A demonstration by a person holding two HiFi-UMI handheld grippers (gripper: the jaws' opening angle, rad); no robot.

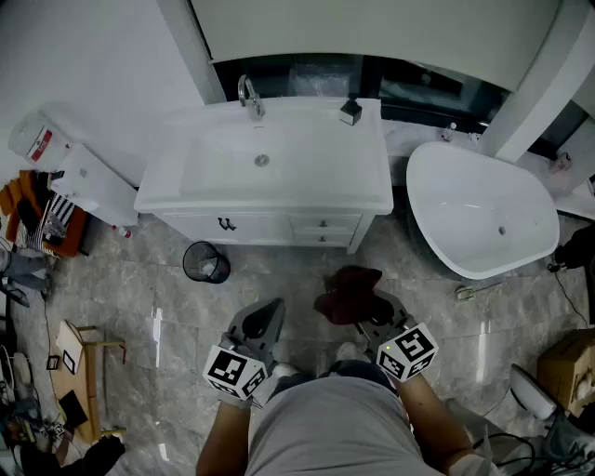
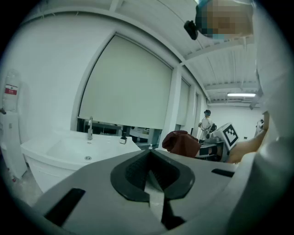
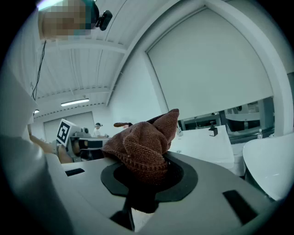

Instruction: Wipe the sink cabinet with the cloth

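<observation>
1. Step in hand: carrying the cloth to the job. The right claw (image 1: pixel 374 314) is clamped on the brown cloth (image 1: pixel 346 290), which bunches up over its jaws. In the right gripper view the wad sits between the pads and hangs through below.
2. The left claw (image 1: pixel 263 321) is closed with nothing in it. Its jaws meet at the tip in the left gripper view. It is held near the body, to the left of the cloth.
3. Both claws are well apart from the cabinet (image 1: pixel 256 226), which stands at the far side across bare floor (image 1: pixel 139 307). No wiping seems to have begun.
4. Next move, as I judge it: bring the right claw forward to the cabinet and lay the cloth flat against it. Bunched as it is, little cloth would touch. The tap (image 1: pixel 248 97) and the dispenser (image 1: pixel 350 111) at the far edge of the top need steering round.
5. Surface: the cabinet is glossy white, with drawers in front and a basin sunk in its top. No dirt shows from here.
6. Room: grey marbled tiles, and a small black bin (image 1: pixel 205 262) near the cabinet's left foot. A white tub (image 1: pixel 446 167) stands just to the right, a pale blind (image 1: pixel 372 28) hangs behind, clutter lies at the far left and a box (image 1: pixel 569 364) at the right.
</observation>
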